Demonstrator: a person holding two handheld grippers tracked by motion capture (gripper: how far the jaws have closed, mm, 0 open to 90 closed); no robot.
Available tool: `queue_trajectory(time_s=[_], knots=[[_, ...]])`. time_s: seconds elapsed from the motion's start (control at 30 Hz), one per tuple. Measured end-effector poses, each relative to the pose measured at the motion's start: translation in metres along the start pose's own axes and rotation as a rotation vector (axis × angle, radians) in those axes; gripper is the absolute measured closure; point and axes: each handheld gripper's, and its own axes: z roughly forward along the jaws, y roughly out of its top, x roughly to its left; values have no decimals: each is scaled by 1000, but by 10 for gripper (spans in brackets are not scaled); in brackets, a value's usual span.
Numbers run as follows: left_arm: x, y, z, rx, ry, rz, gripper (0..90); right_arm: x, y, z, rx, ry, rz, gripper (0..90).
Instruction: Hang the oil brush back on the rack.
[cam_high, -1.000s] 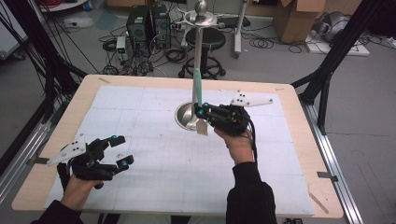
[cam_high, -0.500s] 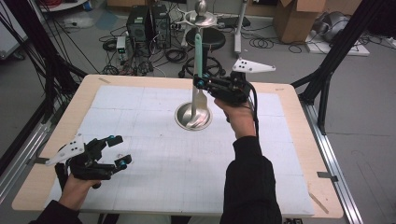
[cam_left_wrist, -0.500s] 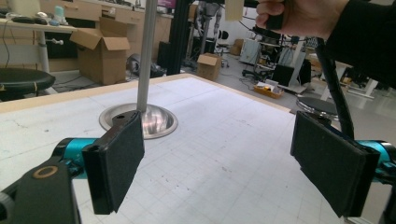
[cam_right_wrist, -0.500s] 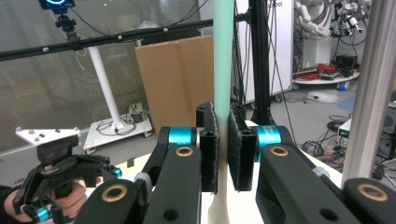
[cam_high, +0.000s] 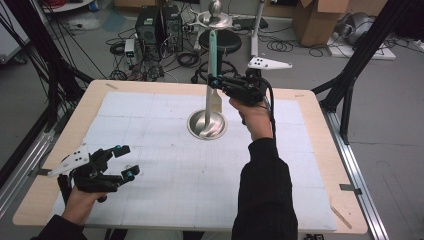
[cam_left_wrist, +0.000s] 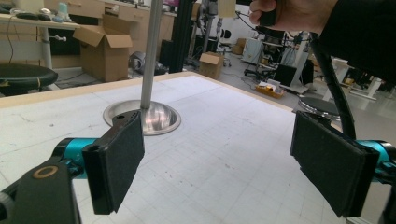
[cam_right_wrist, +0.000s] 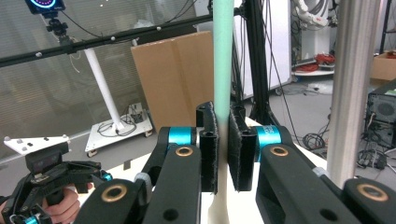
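Note:
My right gripper (cam_high: 214, 81) is shut on a spatula, its pads (cam_right_wrist: 210, 149) pinching the mint-green handle (cam_right_wrist: 222, 56) just above the cream blade (cam_high: 215, 102). The spatula stands upright with the handle (cam_high: 213, 50) pointing up, and the blade hangs over the far rim of a metal stand's round base (cam_high: 206, 127). The stand's pole (cam_right_wrist: 352, 84) rises right beside the spatula. My left gripper (cam_high: 122, 161) rests low near the table's front left, jaws wide open and empty (cam_left_wrist: 217, 126). From there the base (cam_left_wrist: 159, 119) and pole (cam_left_wrist: 150, 51) lie ahead.
A white gridded mat (cam_high: 190, 175) covers the wooden table (cam_high: 320, 120). Black frame posts (cam_high: 360, 60) stand at the table's sides. Cardboard boxes (cam_high: 320, 20), a stool (cam_high: 220, 42) and cables lie on the floor beyond the far edge.
My right gripper has carried the spatula up and toward the far side, lifting its blade out of the stand's base. My left gripper has stayed put.

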Motion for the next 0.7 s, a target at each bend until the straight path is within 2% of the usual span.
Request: queue_trajectory(time_s=[0.17,0.37,0.5,0.6,0.7], knots=[[0,0,0,-1,0,-3,179,-3,1,1,-5,-7,15,844],[0,0,1,-4,-1,-6,179,-7,-2,3,20,-18,30,844],[1,0,0,-5,1,-6,180,-8,-2,4,20,-21,26,845],[1,0,0,-4,-1,-11,179,-7,-1,5,25,-51,17,843],[1,0,1,-1,0,-15,179,-8,0,7,29,-50,18,845]])
